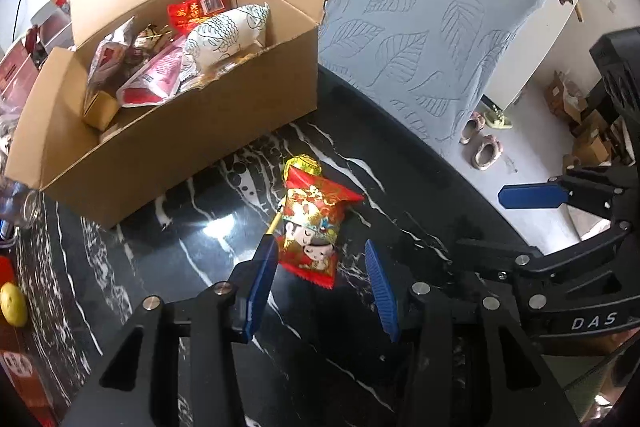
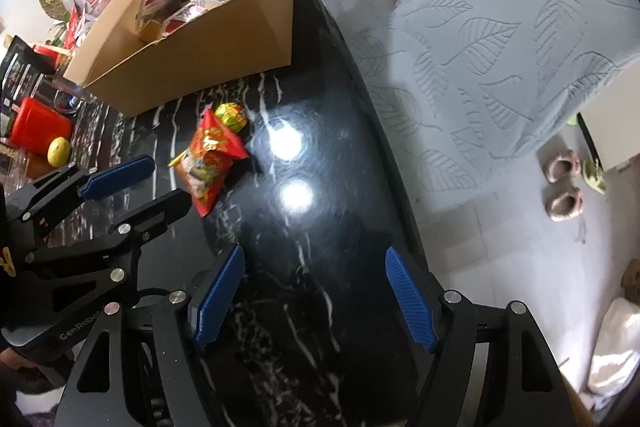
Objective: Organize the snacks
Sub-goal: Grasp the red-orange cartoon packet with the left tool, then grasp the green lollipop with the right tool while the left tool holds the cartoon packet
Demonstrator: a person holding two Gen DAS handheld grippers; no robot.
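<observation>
Red snack packet, cartoon print, gold trim, lies flat on black marbled table, a gold-wrapped sweet touching its far end. Left gripper hangs above it, jaws apart, empty. Right gripper over bare tabletop near the curved edge, jaws wide, empty. Open cardboard box behind holds several packets; 1 white patterned pouch on top.

Red snack packet with gold cartoon print; black white-veined marble table; brown cardboard box; grey leaf-patterned cushion.
</observation>
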